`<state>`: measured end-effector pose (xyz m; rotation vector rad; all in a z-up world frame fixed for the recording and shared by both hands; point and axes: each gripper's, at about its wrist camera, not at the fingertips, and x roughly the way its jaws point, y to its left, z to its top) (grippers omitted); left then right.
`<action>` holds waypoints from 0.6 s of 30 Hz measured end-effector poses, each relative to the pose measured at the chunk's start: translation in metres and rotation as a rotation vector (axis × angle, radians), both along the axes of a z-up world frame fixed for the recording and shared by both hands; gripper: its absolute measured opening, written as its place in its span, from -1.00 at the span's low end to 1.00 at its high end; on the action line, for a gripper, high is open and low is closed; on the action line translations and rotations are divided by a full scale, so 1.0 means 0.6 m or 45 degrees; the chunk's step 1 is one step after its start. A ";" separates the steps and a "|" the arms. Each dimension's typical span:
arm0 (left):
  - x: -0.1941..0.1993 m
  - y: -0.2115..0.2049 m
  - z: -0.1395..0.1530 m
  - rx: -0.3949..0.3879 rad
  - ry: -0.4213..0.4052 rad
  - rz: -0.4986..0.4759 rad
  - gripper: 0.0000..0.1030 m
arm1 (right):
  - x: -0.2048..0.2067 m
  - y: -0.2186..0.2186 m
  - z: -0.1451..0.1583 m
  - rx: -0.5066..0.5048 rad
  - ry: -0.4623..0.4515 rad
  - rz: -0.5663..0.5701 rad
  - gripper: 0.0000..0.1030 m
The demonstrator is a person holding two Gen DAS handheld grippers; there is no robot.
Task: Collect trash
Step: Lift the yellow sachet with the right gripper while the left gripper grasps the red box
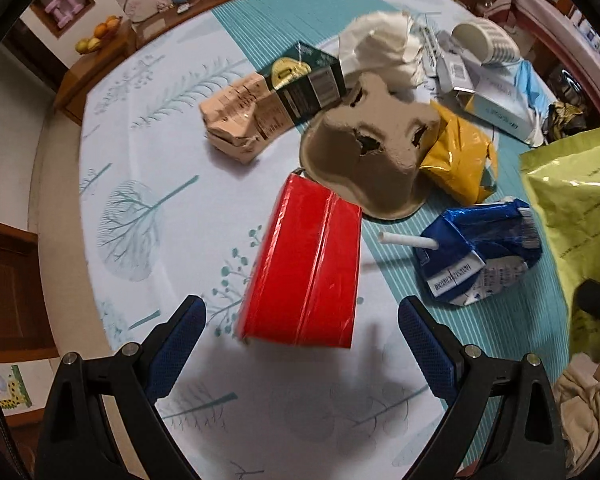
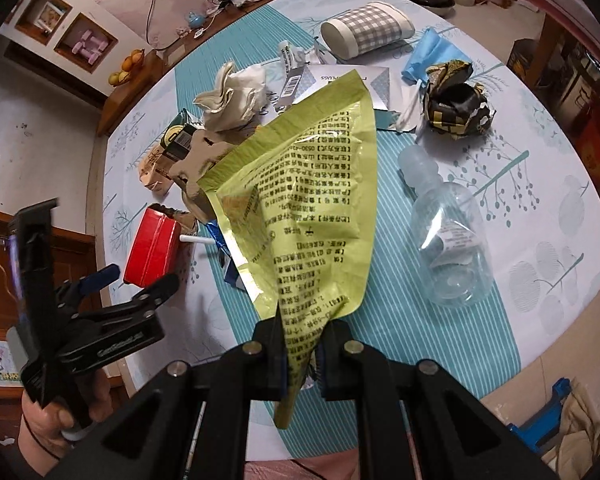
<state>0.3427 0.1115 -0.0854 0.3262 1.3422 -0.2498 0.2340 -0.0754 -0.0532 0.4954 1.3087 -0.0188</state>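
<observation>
My left gripper (image 1: 300, 316) is open and hovers just in front of a red carton (image 1: 304, 264) lying on the table; the carton's near end sits between the blue pads (image 1: 172, 352). My right gripper (image 2: 300, 344) is shut on a yellow-green foil pouch (image 2: 312, 200) and holds it up above the table; the pouch also shows at the right of the left wrist view (image 1: 572, 216). Trash lies around: a grey egg-carton piece (image 1: 368, 152), a crushed blue drink carton with a straw (image 1: 480, 256), a yellow wrapper (image 1: 460, 160), a clear plastic bottle (image 2: 448, 232).
Further back lie a peach carton (image 1: 236, 120), a dark green box (image 1: 304, 84), white crumpled tissue (image 1: 380, 48), a checked paper cup (image 2: 368, 28), a blue mask (image 2: 428, 52) and a black-gold wrapper (image 2: 456, 100). The tablecloth (image 1: 160, 208) is bare at the left. A wooden shelf with fruit (image 1: 96, 40) stands beyond.
</observation>
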 end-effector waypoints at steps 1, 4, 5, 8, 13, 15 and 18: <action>0.004 -0.002 -0.004 0.002 0.005 -0.001 0.86 | -0.001 -0.001 0.000 0.001 -0.004 0.000 -0.81; 0.014 -0.006 -0.018 0.000 0.036 -0.006 0.65 | -0.005 -0.006 0.002 -0.003 -0.009 -0.001 -0.81; 0.017 -0.006 -0.022 -0.009 0.059 -0.003 0.38 | -0.006 -0.007 0.001 -0.001 -0.009 -0.001 -0.81; 0.023 0.001 -0.031 -0.024 0.088 0.021 0.03 | -0.013 -0.011 -0.002 -0.002 -0.010 0.002 -0.81; 0.022 0.026 -0.025 -0.076 0.091 0.109 -0.08 | -0.027 -0.015 0.000 0.003 -0.021 0.016 -0.81; 0.016 0.037 -0.020 -0.083 0.082 0.137 -0.09 | -0.032 -0.015 0.004 -0.001 -0.030 0.026 -0.81; 0.000 0.051 -0.010 -0.106 0.066 0.172 -0.10 | -0.041 -0.016 0.012 -0.006 -0.046 0.039 -0.81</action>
